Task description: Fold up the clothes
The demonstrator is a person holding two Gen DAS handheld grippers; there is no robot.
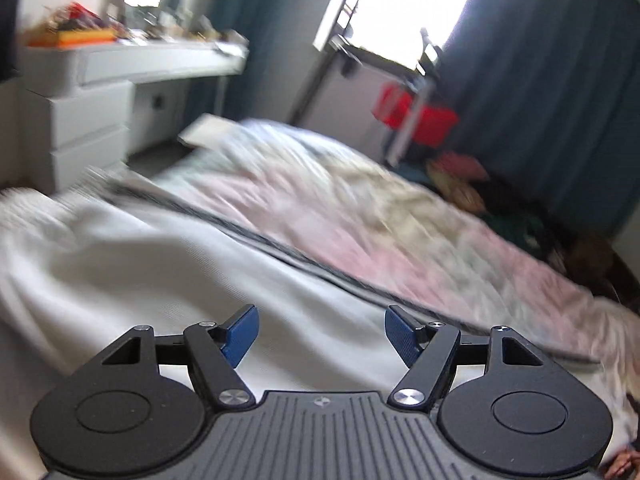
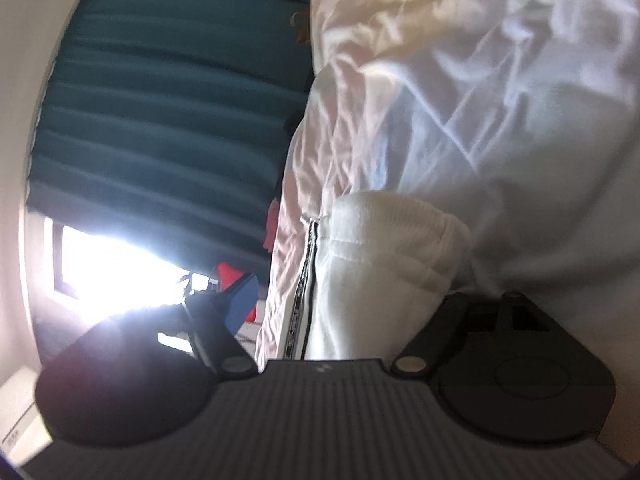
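A bed (image 1: 360,216) with a pale pink cover is filling the room. A white zip jacket (image 1: 132,264) is lying spread on it. The left tool (image 1: 320,334) is hovering open just above the jacket, holding nothing. The right tool (image 2: 340,296) is standing open, with the jacket's cuff (image 2: 392,240) lying loose between its fingers.

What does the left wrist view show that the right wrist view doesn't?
Only the left wrist view: the white dresser, its cluttered top, and both blue pads of the left tongs, open with nothing between them. Only the right wrist view: the white garment's ribbed cuff, bunched against the right tongs. Both: the white zip-up garment, pink bedding, teal curtain and bright window.
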